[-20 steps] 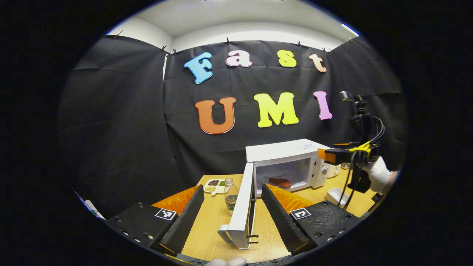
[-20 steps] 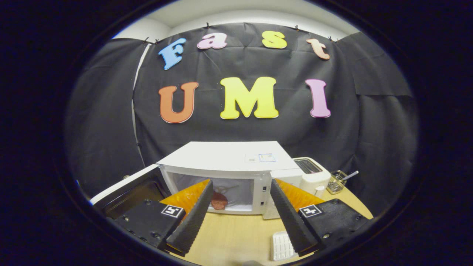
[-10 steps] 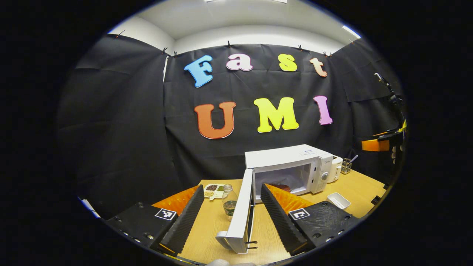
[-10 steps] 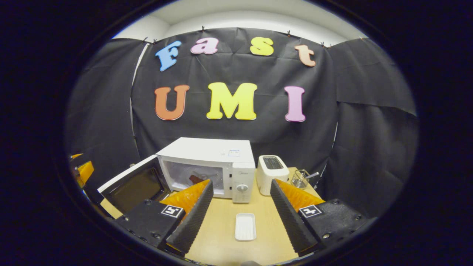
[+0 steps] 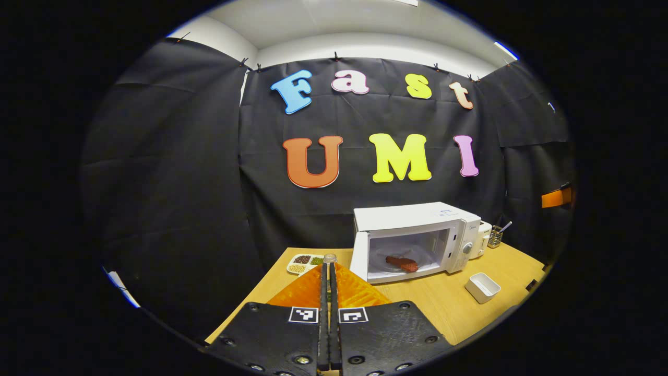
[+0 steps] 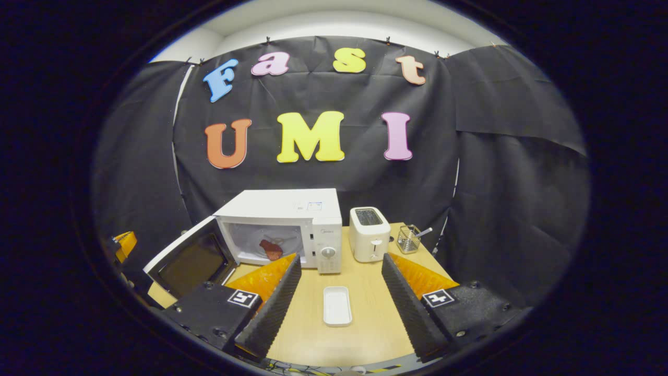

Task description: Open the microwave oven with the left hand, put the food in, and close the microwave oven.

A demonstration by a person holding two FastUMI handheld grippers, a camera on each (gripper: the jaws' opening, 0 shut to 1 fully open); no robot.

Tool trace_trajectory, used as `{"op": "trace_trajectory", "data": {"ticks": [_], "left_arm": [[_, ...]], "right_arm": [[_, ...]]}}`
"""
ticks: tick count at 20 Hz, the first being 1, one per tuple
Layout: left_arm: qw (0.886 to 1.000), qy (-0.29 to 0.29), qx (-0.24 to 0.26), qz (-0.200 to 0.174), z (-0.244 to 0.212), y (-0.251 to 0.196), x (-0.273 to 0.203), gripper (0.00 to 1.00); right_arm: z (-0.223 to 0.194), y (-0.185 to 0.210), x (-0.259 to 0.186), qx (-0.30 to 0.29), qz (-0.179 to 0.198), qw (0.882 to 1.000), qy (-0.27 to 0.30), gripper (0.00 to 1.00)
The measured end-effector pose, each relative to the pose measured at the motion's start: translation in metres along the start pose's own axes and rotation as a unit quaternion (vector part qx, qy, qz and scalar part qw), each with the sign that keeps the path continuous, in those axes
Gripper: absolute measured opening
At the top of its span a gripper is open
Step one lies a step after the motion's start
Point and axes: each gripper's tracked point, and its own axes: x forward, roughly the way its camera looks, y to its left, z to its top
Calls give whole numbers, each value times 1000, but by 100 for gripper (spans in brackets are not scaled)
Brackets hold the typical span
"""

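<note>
- My left gripper [image 5: 329, 292] has its fingers pressed together with nothing between them; it hangs over the near left part of the desk [image 5: 428, 300].
- My right gripper [image 6: 339, 292] is spread wide and empty, above the near middle of the desk, with the small white tray [image 6: 337, 305] lying between its fingers in the right gripper view.
- The microwave oven [image 6: 284, 227] stands at the far side of the desk, its door [image 6: 190, 258] swung open to the left. The food [image 6: 271, 249], a reddish piece, lies inside the cavity.
- Just right of the oven stands a white toaster [image 6: 369, 234], and right of that a wire holder [image 6: 409, 239] with a utensil in it.
- To the far left a divided dish of beans [image 5: 304, 262] sits beside a glass jar [image 5: 329, 258], which my left gripper partly hides.
- Half a second ago my left gripper was spread with the door edge between its fingers; now it is shut and clear of the door.
- My right gripper has drawn a little farther back from the oven.
</note>
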Motion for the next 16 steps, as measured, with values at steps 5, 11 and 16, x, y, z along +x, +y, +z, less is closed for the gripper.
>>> {"op": "trace_trajectory", "data": {"ticks": [5,11,16], "left_arm": [[999,32,15,15,-39,26,9,0],[998,58,15,33,-81,43,13,0],[996,85,18,29,-112,42,13,0]], "right_arm": [[-8,-5,-4,4,2,1000,19,91],[-15,-11,-12,5,1,999,36,99],[-19,-12,-18,0,2,999,44,99]]}}
